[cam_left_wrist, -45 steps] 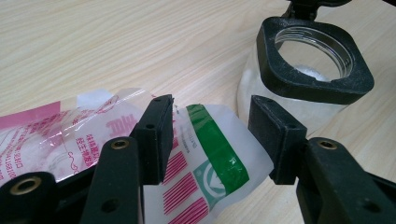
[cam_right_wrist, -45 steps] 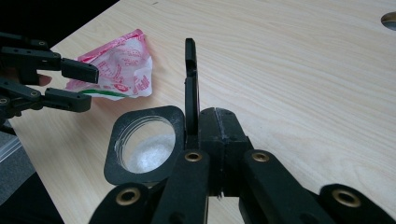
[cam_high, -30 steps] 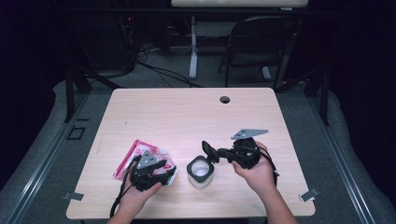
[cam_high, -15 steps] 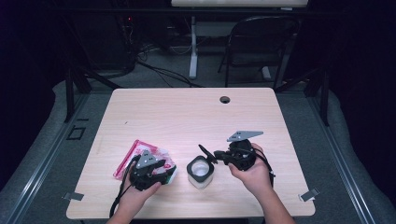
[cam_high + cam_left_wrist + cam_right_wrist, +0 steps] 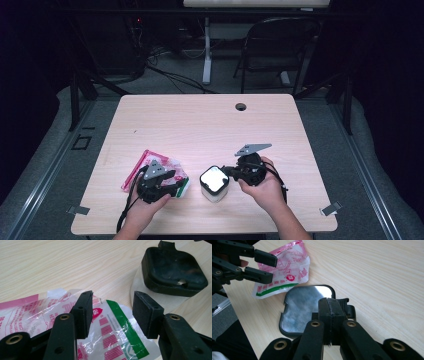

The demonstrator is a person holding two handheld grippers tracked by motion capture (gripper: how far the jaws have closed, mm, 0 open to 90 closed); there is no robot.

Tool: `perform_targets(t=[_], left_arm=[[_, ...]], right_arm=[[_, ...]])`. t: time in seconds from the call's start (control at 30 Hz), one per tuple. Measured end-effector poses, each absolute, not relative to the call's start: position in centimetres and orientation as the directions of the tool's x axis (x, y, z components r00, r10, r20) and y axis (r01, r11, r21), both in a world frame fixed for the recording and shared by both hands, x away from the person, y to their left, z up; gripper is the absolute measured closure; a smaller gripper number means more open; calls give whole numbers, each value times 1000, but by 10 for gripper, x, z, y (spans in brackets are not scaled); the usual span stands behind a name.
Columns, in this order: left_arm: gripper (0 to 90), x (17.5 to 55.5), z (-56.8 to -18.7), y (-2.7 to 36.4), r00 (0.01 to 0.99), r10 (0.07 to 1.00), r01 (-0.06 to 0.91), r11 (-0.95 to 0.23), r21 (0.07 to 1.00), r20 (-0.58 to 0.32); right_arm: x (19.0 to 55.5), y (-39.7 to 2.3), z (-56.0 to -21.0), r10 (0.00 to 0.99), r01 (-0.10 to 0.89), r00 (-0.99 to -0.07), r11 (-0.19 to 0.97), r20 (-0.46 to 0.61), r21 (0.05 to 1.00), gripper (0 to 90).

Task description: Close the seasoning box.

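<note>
1. One wooden tabletop (image 5: 200, 120) carries two things: one container and one packet.
2. The clear container with a black lid (image 5: 214, 180) stands near the front edge, about midway along it.
3. The pink, white and green plastic packet (image 5: 170, 167) lies just left of it, toward the front-left corner.
4. The right gripper (image 5: 331, 307) is clenched, its jaws over the lid's tab.
5. The left gripper (image 5: 111, 312) hovers released over the packet.
</note>
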State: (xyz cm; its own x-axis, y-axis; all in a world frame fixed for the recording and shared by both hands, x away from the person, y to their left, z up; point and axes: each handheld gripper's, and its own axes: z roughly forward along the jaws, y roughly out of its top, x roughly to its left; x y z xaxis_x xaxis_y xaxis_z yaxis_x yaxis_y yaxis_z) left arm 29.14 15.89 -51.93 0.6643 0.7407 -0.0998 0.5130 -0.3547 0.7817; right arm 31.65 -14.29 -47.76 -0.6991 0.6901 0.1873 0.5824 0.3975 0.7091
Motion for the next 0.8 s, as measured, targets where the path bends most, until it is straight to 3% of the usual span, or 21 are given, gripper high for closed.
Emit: perform_targets(t=[0.37, 0.8], left_arm=[[506, 292, -520, 160, 661, 744, 518, -354, 779, -101], [503, 293, -519, 162, 655, 749, 520, -352, 778, -99]], right_arm=[[316, -142, -477, 685, 578, -705, 407, 182, 707, 879], [315, -140, -477, 674, 573, -715, 410, 188, 710, 788]])
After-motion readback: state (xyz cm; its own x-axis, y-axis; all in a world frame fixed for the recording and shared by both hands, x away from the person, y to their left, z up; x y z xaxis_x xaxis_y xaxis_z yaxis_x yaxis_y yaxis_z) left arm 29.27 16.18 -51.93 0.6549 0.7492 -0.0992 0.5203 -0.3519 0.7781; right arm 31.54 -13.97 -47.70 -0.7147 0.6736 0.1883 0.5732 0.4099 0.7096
